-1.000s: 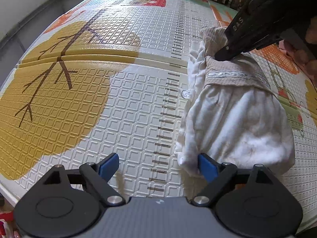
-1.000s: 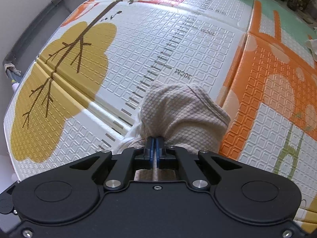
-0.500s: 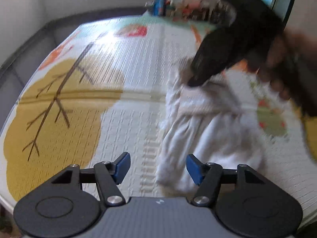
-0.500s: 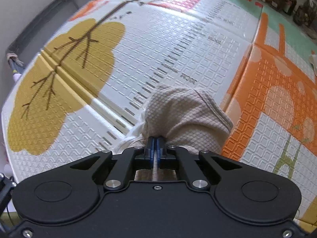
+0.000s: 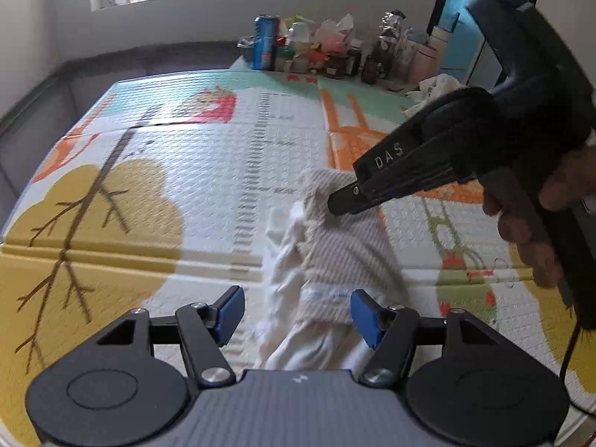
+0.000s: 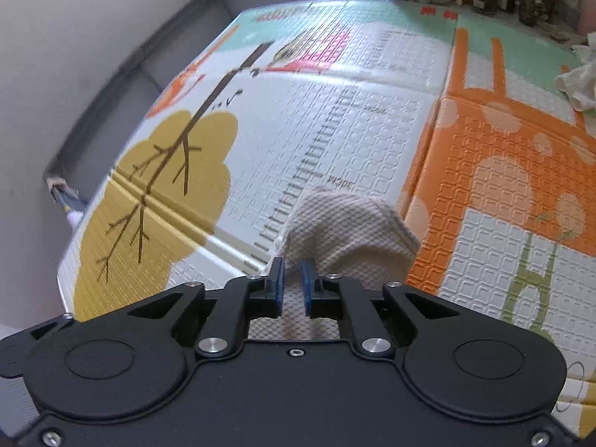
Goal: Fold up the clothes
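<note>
- A small garment (image 5: 335, 257), beige waffle-knit over white cloth, lies bunched on a patterned play mat (image 5: 208, 186), directly ahead of and partly beneath both grippers.
- The left gripper (image 5: 297, 313) hangs above the near end of the garment with its blue pads (image 5: 231, 307) spread well apart; white cloth shows between them, but neither pad presses on it.
- The right gripper (image 6: 291, 287) has just been opening: its jaws stand a narrow gap apart with the beige knit in that gap, and the pads no longer appear to clamp it. In the left view its tip sits at the garment's far, raised end.
- A hand (image 5: 536, 219) wraps the right gripper's handle, off to the right of the left gripper.
- Bottles and a can (image 5: 266, 43) crowd the mat's far edge, well beyond both tools; a loose pale cloth (image 6: 577, 82) lies far to the right.
- Judged from its slump and wrinkles, the garment is light, limp and not fragile; it will sag and drag rather than hold a shape.
- The layers could slide apart, so a pinch likely needs to catch both, best at a hem or corner, such as the lace-trimmed band just ahead of the left pads.
</note>
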`<state>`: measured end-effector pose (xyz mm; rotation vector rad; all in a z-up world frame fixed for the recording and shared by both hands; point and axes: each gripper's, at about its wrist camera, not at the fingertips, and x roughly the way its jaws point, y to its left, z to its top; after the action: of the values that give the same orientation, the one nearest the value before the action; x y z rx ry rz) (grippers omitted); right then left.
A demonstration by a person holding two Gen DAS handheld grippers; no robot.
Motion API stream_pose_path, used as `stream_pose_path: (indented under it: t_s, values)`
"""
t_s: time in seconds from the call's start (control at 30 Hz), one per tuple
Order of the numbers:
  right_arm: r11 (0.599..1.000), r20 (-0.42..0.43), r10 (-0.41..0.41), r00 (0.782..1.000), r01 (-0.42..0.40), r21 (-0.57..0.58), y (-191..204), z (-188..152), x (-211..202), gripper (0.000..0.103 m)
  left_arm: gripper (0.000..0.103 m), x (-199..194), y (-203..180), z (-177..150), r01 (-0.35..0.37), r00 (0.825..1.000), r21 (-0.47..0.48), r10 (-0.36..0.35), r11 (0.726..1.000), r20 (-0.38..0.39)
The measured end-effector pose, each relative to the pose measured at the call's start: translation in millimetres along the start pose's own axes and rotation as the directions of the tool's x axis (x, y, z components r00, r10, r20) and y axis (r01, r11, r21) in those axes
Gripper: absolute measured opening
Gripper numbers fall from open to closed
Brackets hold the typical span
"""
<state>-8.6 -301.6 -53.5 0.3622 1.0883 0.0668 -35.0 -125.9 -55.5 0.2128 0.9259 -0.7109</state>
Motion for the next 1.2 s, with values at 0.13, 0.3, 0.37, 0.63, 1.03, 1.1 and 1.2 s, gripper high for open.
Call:
stream_pose_path:
  t_s: [0.13, 0.3, 0.37, 0.63, 1.03, 1.1, 1.2]
  values:
    - [0.998, 0.037, -0.019, 0.999, 0.017, 0.064, -18.5, 0.2, -12.8, 0.009, 0.067, 13.6, -6.3, 17.6, 0.010, 1.000, -0.008, -0.010, 1.000, 0.006]
    - [0.986, 0.072, -0.058, 0.996, 0.046, 0.160, -47.9, -1.5, -22.4, 0.009, 0.068, 34.1, -3.5, 42.7, 0.023, 1.000, -0.056, -0.022, 0.998, 0.007]
    - [0.979, 0.072, -0.064, 0.995, 0.049, 0.197, -58.8, -3.3, -21.4, 0.009, 0.068, 46.1, -0.8, 51.9, 0.034, 0.999, -0.078, -0.035, 0.996, -0.007]
    - [0.955, 0.056, -0.062, 0.996, 0.043, 0.293, -85.0, -4.4, -6.8, 0.009, 0.064, 88.4, -0.5, 66.6, 0.058, 0.995, -0.084, -0.064, 0.995, -0.077]
    - [0.949, 0.049, -0.038, 0.998, 0.021, 0.313, -87.3, -2.1, 3.1, 0.009, 0.014, 96.6, 2.4, 70.0, 0.120, 0.985, -0.085, -0.130, 0.989, -0.114]
    - [0.952, 0.056, -0.023, 0.998, 0.004, 0.305, -83.5, -2.5, -0.4, 0.009, 0.014, 92.4, 5.3, 70.2, 0.117, 0.985, -0.098, -0.128, 0.988, -0.112]
    - [0.959, 0.077, 0.009, 0.997, -0.031, 0.282, -74.0, -3.4, -8.7, 0.009, 0.014, 83.2, 12.0, 68.7, 0.108, 0.988, -0.118, -0.120, 0.987, -0.101]
